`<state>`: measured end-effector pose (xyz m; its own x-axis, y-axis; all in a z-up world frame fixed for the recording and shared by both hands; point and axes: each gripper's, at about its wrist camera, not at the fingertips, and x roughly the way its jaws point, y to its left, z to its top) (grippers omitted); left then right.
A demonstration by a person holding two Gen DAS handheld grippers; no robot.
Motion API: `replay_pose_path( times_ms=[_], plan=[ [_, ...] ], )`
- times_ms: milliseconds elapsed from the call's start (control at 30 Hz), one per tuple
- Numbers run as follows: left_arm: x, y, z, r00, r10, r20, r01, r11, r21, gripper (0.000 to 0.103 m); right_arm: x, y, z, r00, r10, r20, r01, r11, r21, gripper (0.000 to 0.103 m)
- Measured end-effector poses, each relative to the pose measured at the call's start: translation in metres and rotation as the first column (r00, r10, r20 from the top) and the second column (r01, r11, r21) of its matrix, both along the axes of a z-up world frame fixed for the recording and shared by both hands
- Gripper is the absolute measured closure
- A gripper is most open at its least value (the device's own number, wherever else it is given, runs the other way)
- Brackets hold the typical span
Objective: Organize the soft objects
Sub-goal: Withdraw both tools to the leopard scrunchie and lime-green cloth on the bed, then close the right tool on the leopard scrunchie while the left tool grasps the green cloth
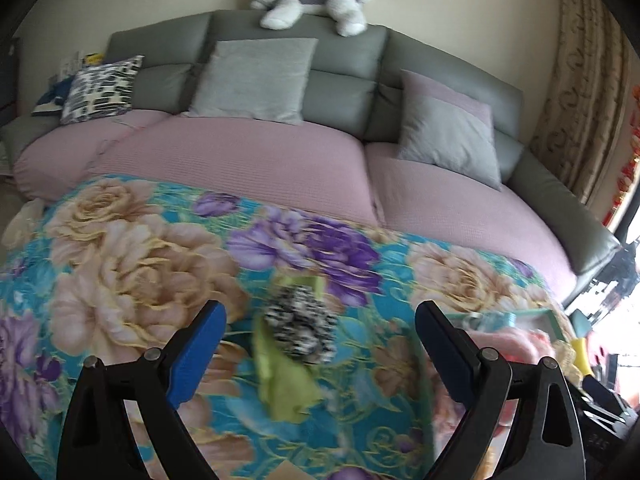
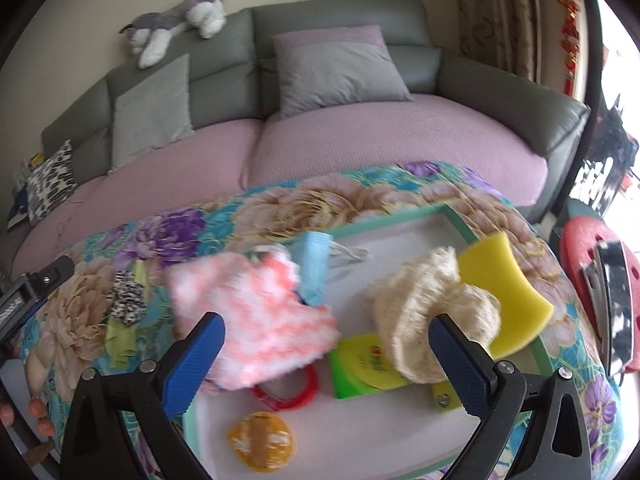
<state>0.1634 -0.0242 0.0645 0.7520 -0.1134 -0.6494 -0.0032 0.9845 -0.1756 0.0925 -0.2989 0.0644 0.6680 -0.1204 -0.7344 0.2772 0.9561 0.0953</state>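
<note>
My left gripper (image 1: 320, 344) stands open above the floral cloth, with a black-and-white fuzzy scrunchie (image 1: 298, 326) lying on a green cloth (image 1: 284, 380) between and beyond its fingers. The same scrunchie (image 2: 127, 296) shows at the left of the right wrist view. My right gripper (image 2: 326, 354) is open over a green-rimmed white tray (image 2: 460, 220). In the tray lie a pink-and-white fluffy cloth (image 2: 256, 320), a blue face mask (image 2: 314, 268), a cream knitted piece (image 2: 420, 320) and a yellow sponge (image 2: 504, 280). Nothing is held.
The tray also holds a green packet (image 2: 360, 368), a red ring (image 2: 288, 388) and an orange round item (image 2: 262, 440). Behind the floral-covered table (image 1: 140, 260) is a grey sofa (image 1: 304, 160) with pink covers, cushions (image 1: 252, 80) and a plush husky (image 1: 308, 4). A red object (image 2: 584, 248) lies to the right.
</note>
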Motion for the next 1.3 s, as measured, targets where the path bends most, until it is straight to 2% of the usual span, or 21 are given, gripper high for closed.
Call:
replay_pose_path(
  times_ms=[67,167,300,433,500,600,833,933,1000,1067,1200,1300],
  plan=[
    [-0.001,0.017,0.000,0.999,0.051,0.003,-0.051,0.999,0.011,0.007,0.003,0.015,0.006,0.999,0.041,0.026,-0.040,0.999,-0.009,0.000],
    [-0.002,0.038,-0.002,0.995,0.097,-0.003,-0.097,0.995,-0.012,0.007,0.006,0.035,0.013,0.994,0.095,0.057,-0.095,0.995,-0.004,0.000],
    [0.001,0.051,-0.009,0.993,0.112,-0.041,-0.114,0.992,-0.047,0.007,0.011,0.063,0.017,0.983,0.161,0.087,-0.161,0.987,0.002,0.000],
    [0.002,0.059,-0.018,0.989,0.135,-0.066,-0.137,0.990,-0.024,0.007,0.018,0.089,0.017,0.970,0.222,0.102,-0.223,0.975,0.001,0.000],
    [0.006,0.063,-0.026,0.987,0.131,-0.090,-0.135,0.990,-0.038,0.007,0.020,0.101,0.017,0.962,0.250,0.114,-0.253,0.967,0.010,0.001],
    [0.012,0.067,-0.043,0.983,0.114,-0.142,-0.123,0.991,-0.054,0.007,0.023,0.119,0.017,0.947,0.294,0.126,-0.298,0.954,0.015,0.007],
    [0.023,0.059,-0.080,0.965,0.078,-0.250,-0.084,0.996,-0.015,0.007,0.045,0.146,-0.003,0.930,0.357,0.092,-0.364,0.929,0.066,0.026],
    [0.024,0.056,-0.088,0.961,0.047,-0.274,-0.059,0.998,-0.036,0.007,0.054,0.153,-0.013,0.928,0.368,0.060,-0.372,0.925,0.079,0.036],
    [0.024,0.050,-0.090,0.960,0.023,-0.279,-0.031,0.999,-0.024,0.007,0.060,0.155,-0.019,0.922,0.383,0.054,-0.387,0.916,0.111,0.039],
    [0.024,0.043,-0.093,0.959,0.000,-0.283,-0.004,1.000,-0.015,0.007,0.065,0.158,-0.024,0.918,0.394,0.045,-0.396,0.908,0.134,0.048],
    [0.027,0.030,-0.098,0.955,-0.051,-0.293,0.047,0.999,-0.019,0.007,0.071,0.161,-0.032,0.913,0.407,0.022,-0.405,0.901,0.153,0.050],
    [0.029,0.022,-0.099,0.956,-0.062,-0.287,0.067,0.998,0.008,0.011,0.074,0.161,-0.036,0.912,0.409,0.015,-0.406,0.899,0.161,0.050]
  ],
)
